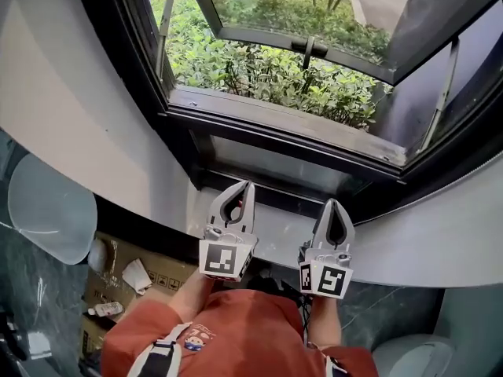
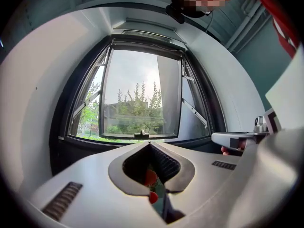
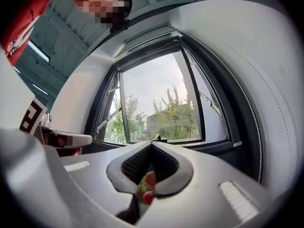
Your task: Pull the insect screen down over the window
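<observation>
No readable text, print on cardboard box (image 1: pixel 167 276) illegible

The window (image 1: pixel 283 118) has a dark frame (image 2: pixel 64 127) set deep in a pale curved wall. Its sash (image 1: pixel 295 10) is glazed and stands open – the lower edge is pushed outward, the top edge stays at the frame. A dark handle (image 1: pixel 309 47) sits at the middle of the sash's lower rail. Thin metal stays (image 1: pixel 442 93) hold the sash at both side edges. Of the insect screen only a pale bar (image 2: pixel 142 33) along the frame's top edge shows – not yet pulled down.
</observation>
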Action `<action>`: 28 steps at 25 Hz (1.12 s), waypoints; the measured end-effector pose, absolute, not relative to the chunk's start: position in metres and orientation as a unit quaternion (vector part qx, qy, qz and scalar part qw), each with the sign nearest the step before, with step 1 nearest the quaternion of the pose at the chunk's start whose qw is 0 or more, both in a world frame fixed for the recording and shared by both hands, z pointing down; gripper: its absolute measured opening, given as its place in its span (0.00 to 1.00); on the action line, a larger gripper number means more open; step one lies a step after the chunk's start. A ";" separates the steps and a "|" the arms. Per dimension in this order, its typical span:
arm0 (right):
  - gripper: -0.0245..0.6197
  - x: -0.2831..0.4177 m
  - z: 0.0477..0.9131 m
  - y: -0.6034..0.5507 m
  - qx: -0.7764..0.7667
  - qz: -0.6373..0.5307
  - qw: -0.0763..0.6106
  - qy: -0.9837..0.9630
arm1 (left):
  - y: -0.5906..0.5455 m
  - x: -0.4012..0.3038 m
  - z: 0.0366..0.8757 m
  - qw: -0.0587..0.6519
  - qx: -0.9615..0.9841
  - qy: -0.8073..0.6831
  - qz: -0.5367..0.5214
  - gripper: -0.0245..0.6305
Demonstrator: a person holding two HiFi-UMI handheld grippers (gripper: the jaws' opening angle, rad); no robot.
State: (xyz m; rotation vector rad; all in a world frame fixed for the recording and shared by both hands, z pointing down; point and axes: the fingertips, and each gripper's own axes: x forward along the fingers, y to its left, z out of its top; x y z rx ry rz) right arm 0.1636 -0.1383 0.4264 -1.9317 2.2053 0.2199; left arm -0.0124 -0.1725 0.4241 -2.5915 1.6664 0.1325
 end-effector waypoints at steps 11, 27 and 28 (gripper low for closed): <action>0.05 0.212 0.426 -0.174 -0.663 0.073 0.110 0.737 | -0.215 0.032 0.427 0.020 -0.843 0.537 0.028 0.04; 0.05 0.192 0.407 -0.194 -0.674 0.098 0.114 0.723 | -0.242 0.012 0.406 0.035 -0.851 0.521 0.060 0.04; 0.05 0.190 0.405 -0.195 -0.674 0.101 0.113 0.723 | -0.244 0.009 0.404 0.035 -0.849 0.523 0.060 0.04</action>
